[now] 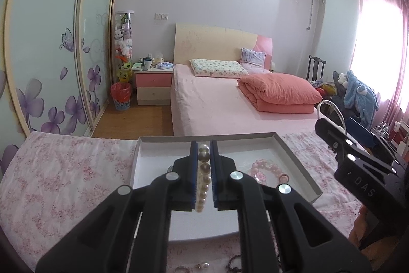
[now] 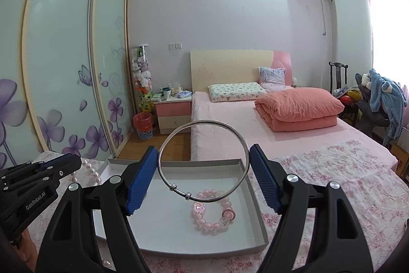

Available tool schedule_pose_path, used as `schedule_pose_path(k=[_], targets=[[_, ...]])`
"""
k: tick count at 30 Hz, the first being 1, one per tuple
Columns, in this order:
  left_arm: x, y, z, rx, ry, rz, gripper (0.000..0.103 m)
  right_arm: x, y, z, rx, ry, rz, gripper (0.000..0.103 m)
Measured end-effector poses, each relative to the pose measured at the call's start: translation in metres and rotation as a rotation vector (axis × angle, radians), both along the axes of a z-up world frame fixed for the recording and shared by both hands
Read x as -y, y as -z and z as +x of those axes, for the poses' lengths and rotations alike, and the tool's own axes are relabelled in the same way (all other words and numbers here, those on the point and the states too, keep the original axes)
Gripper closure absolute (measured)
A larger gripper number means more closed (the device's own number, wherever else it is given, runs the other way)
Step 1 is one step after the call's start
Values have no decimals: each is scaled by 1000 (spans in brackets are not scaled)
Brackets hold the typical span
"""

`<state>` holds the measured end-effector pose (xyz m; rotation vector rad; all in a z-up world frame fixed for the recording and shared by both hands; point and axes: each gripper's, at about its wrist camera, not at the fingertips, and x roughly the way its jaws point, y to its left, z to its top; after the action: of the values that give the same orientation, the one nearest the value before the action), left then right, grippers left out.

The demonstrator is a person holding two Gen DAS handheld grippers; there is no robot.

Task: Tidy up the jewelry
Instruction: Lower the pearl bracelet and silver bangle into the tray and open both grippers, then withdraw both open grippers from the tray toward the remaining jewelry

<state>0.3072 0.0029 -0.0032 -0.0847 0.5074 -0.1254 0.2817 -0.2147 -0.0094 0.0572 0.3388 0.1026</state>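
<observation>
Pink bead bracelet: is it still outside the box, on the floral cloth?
No, the pink bead bracelet lies inside the shallow white box, on its floor near the right wall.

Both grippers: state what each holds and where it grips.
Left gripper is shut on the pearl strand, pinched along its length. Right gripper holds the silver bangle across its width, by opposite sides.

Black left tool [image 1: 203, 145], right tool [image 2: 203, 154], ribbed blue pads, silver screws

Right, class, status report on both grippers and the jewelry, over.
Left gripper shut on pearl strand, over tray. Right gripper clamps silver bangle above tray. Pink bracelet already in tray. Nothing in the way.
</observation>
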Motion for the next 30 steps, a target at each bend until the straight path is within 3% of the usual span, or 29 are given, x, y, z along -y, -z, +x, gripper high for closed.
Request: schedule_pose_path(k=[21, 22, 26, 30], targets=[[-4, 41, 37, -67, -37, 28, 92, -22, 53, 46, -185, -22, -36, 27], [-4, 42, 37, -71, -40, 26, 91, -21, 54, 46, -190, -23, -33, 22], [-6, 45, 39, -86, -50, 18, 83, -20, 53, 42, -190, -26, -34, 22], [-13, 41, 35, -83, -60, 6, 82, -9, 47, 33, -176, -13, -17, 22]])
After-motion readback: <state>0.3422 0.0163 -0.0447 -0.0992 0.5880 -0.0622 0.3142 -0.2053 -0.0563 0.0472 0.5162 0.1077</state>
